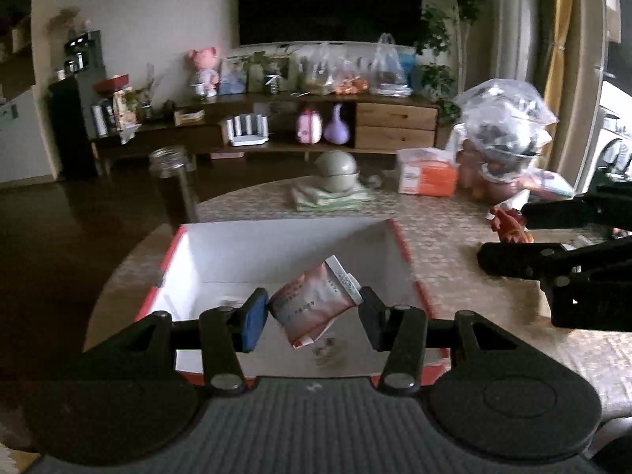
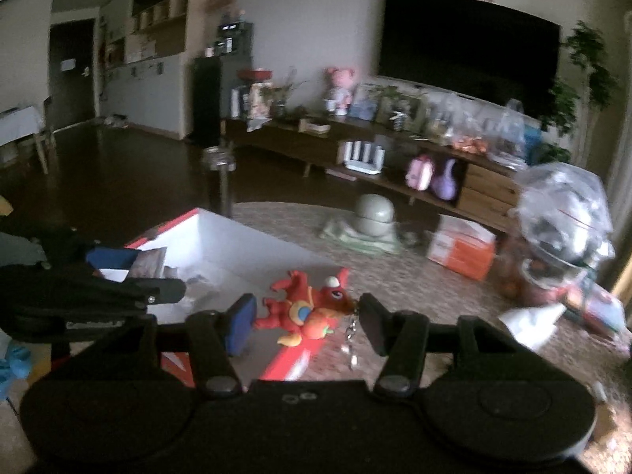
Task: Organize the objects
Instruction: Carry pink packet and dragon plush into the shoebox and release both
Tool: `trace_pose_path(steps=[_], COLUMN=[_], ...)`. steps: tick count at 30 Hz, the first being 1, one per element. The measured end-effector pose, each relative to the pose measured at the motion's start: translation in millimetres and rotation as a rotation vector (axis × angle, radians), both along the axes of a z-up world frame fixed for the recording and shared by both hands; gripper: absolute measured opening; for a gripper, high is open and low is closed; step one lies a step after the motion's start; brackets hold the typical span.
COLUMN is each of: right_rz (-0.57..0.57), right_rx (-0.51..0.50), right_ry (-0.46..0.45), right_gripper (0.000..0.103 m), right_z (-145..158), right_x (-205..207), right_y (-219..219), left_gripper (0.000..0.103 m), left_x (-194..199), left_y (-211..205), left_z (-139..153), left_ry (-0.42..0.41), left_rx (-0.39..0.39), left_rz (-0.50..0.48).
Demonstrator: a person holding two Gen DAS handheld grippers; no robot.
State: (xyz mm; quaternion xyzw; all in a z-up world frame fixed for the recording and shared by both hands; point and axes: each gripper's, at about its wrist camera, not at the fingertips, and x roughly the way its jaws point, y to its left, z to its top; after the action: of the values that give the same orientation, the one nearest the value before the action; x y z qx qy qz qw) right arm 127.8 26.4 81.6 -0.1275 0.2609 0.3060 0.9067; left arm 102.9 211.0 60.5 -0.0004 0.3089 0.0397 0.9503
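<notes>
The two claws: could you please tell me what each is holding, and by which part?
The left claw grips a pink packet by its side edges; the right claw grips a red toy keychain end to end.

Dim, blurred (fisheye-warped edges), window-lit.

Both handheld grippers were matte black with hinged linkage arms and round silver pivot screws. The left gripper [image 1: 313,310] had a ribbed grey base; each carried a blue finger pad [image 2: 239,324].
</notes>
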Motion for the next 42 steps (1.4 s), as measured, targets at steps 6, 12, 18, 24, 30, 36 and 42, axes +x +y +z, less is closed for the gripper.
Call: trace_pose_path(steps=[6, 12, 18, 24, 30, 36, 42], right_rz=[0.047, 0.073, 0.078, 0.044, 0.03, 0.027, 0.042], right_rx=[-0.017, -0.051, -0.108, -0.152, -0.195, -0.235, -0.242], right_ry=[0.032, 0.071, 0.122, 0.19, 0.263, 0.27, 0.277], right_gripper=[0.057, 0.057, 0.057, 0.057, 0.057, 0.057, 0.057], right_z=[-11.6, -30.1, -59.5, -89.8, -112.7, -120.0, -121.2], right_x=[11.5, 29.6, 49.5, 72.1, 81.2, 81.9, 80.1], right_y=[41.5, 77.9, 102.5, 111.7, 118.2, 128.0, 132.2], left_gripper=[0.049, 0.049, 0.049, 0.049, 0.049, 0.049, 0.049], left_x=[8.7, 31.1, 68.7, 104.8, 135.8, 165.9, 175.9], left_y=[36.9, 67.3, 86.8, 87.3, 86.9, 84.8, 76.7], left_z=[-11.3, -23.2, -42.4, -66.0, -81.6, -89.9, -106.4], left_ry=[0.028, 0.053, 0.131, 0.216, 0.342, 0.457, 0.532], left_rx=[0.02, 0.05, 0.063, 0.085, 0.062, 0.021, 0.056], left_rz=[0.039, 0.064, 0.024, -0.018, -0.082, -0.113, -0.131])
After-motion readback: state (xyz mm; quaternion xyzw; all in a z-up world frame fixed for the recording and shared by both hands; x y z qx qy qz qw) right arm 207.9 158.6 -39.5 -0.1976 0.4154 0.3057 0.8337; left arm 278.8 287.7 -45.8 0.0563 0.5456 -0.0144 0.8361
